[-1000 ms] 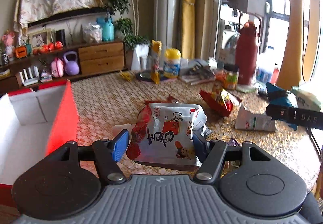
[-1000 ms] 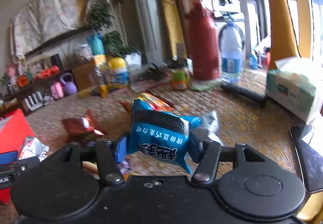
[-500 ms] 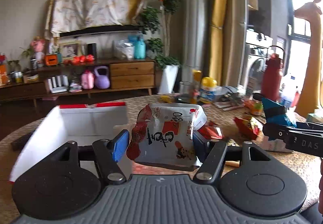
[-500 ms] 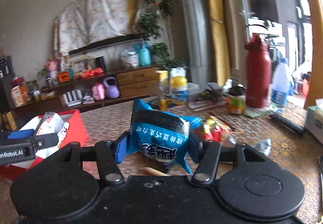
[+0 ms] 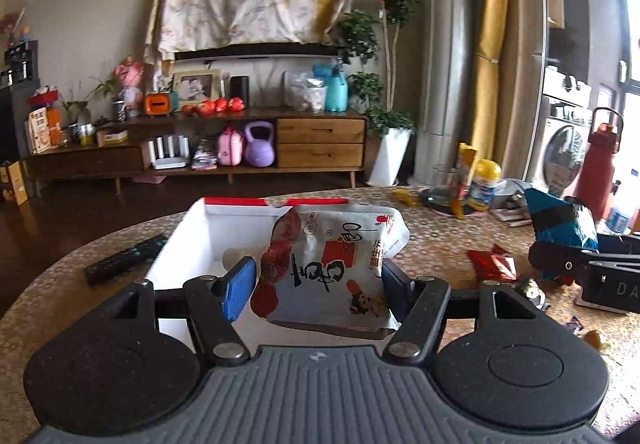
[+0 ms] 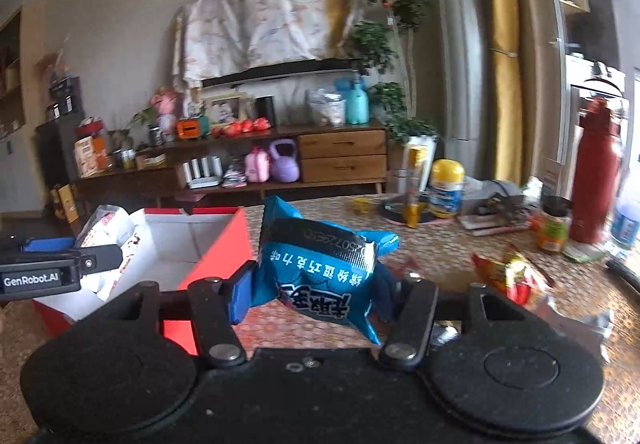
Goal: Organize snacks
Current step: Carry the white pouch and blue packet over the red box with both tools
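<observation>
Left wrist view: your left gripper is pinching a white snack bag with red print and black characters, its blue pads pressed against both side edges of the pouch. The bag hangs clear of the table, in front of the open red box, whose white interior shows behind and to the left of it. The box sits on the woven round table. A dark remote lies on the table left of the box. A small red wrapper lies on the mat to the right. At the right edge your right gripper shows side-on, with a blue packet sticking up from it. Further back on the table stand a yellow-capped jar and a red flask. Right wrist view: your right gripper is clamped on a blue snack packet with white characters that read upside down; the left blue pad presses its side, the far pad is mostly hidden behind the packet. The packet is held above the table, just right of the red box. Your left gripper enters from the left edge, with the white bag over the open box. A red-and-yellow snack bag lies on the table to the right, near a small green jar and the red flask.
</observation>
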### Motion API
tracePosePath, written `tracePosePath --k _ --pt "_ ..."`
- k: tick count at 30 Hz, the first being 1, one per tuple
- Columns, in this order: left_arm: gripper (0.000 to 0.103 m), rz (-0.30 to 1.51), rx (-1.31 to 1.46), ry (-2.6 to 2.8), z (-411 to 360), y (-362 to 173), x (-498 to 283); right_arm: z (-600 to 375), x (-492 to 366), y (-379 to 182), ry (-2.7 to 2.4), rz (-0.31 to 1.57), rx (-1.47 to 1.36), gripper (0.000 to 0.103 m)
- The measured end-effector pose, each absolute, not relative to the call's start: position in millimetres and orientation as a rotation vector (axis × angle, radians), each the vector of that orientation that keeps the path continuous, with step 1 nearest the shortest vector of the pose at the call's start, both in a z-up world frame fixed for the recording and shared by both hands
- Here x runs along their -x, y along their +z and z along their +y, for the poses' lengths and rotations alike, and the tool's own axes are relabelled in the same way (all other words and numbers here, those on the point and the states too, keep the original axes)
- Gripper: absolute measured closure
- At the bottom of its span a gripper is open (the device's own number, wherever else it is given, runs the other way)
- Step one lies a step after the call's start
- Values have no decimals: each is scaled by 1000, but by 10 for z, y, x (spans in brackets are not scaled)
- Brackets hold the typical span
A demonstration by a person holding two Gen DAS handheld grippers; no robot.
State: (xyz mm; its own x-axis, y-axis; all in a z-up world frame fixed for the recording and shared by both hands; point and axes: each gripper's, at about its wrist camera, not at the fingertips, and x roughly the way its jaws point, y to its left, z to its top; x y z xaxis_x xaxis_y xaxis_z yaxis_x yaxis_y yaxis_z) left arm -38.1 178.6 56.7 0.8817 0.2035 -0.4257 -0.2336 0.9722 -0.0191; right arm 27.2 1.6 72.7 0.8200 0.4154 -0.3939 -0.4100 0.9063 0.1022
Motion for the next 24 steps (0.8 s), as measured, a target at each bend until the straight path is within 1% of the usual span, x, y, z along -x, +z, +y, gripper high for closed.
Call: tracePosePath --k 8,14,18,24 --pt "37 485 53 247 2121 596 251 511 -373 884 551 426 40 46" --pt "37 569 25 210 2245 505 93 897 -551 1017 660 450 88 46" --pt "37 638 9 170 2330 407 -35 1222 -741 1031 735 512 137 46" --pt "37 733 -11 173 2518 210 -206 1726 -1066 887 815 659 226 46"
